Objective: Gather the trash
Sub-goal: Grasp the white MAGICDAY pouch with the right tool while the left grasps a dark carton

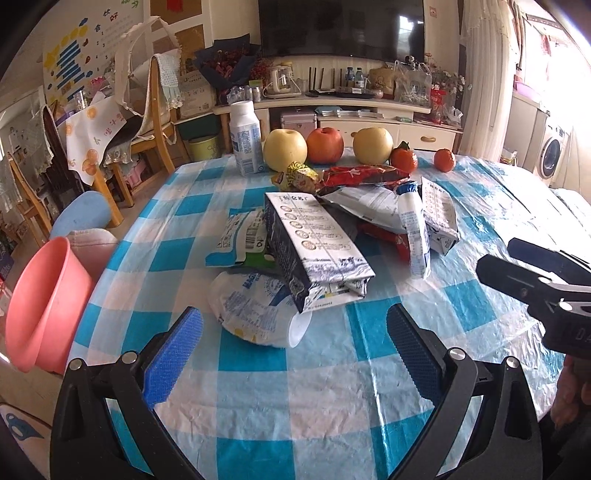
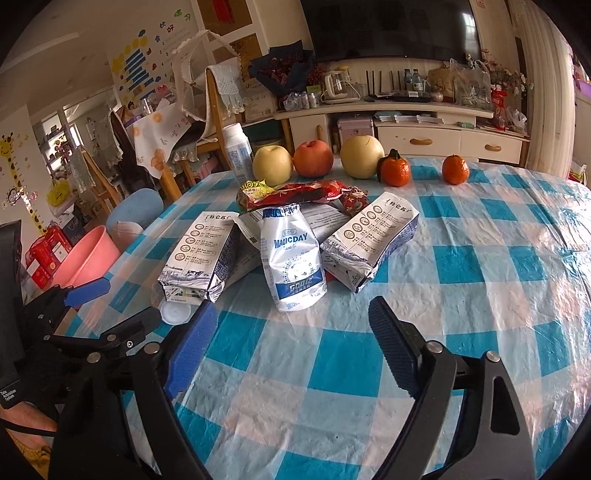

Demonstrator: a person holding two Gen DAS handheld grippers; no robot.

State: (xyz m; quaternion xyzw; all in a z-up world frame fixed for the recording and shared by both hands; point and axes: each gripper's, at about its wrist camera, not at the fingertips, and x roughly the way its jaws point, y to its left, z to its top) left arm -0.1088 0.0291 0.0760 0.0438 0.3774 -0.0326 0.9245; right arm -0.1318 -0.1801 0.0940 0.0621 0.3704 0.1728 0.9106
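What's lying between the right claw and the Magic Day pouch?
Nothing: in the right wrist view, only bare checkered tablecloth separates the open right claw from the Magic Day pouch.

Far table edge: 2 yellow apples (image 2: 272, 165) flanking 1 red apple (image 2: 313, 158), 2 tangerines (image 2: 395, 170) to their right. Blue-checked tablecloth (image 2: 480, 258). TV (image 1: 341, 27) above a cream cabinet (image 2: 424, 138). Wooden chairs (image 1: 155, 122) left.

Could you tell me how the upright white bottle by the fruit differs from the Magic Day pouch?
The white bottle stands upright; the Magic Day pouch lies flat. The bottle sits apart beside the fruit; the pouch lies among the cartons. The bottle looks rigid, the pouch crumpled. Both are white with blue print.
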